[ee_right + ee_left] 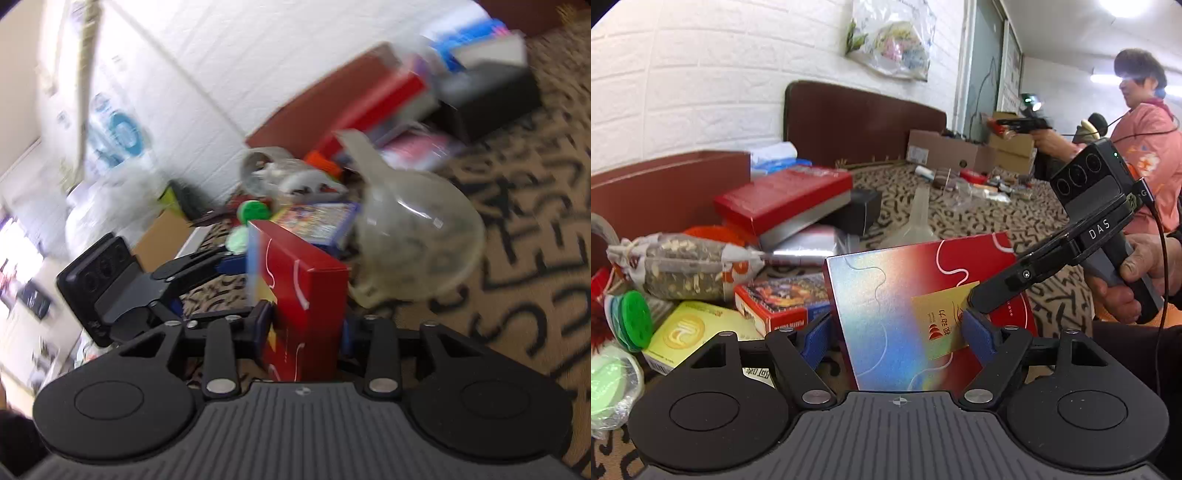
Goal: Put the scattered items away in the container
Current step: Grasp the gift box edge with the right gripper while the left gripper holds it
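Progress appears early. No container can be identified with certainty; a brown box wall [665,177] stands behind the clutter and may serve. Most items remain scattered on the patterned bedspread [1015,229]: a seed packet [683,269], a red flat box [783,199], a card box [783,299], a green disc [637,319] and a clear funnel [413,240] beyond the gift box.

The red-and-blue gift box [905,295] stands on edge on the bedspread, glossy, rigid, with white line art and a gold label.

The right gripper [303,328] fingers are clenched on its narrow edge. The left gripper [897,336] fingers bracket its broad face; contact cannot be confirmed.
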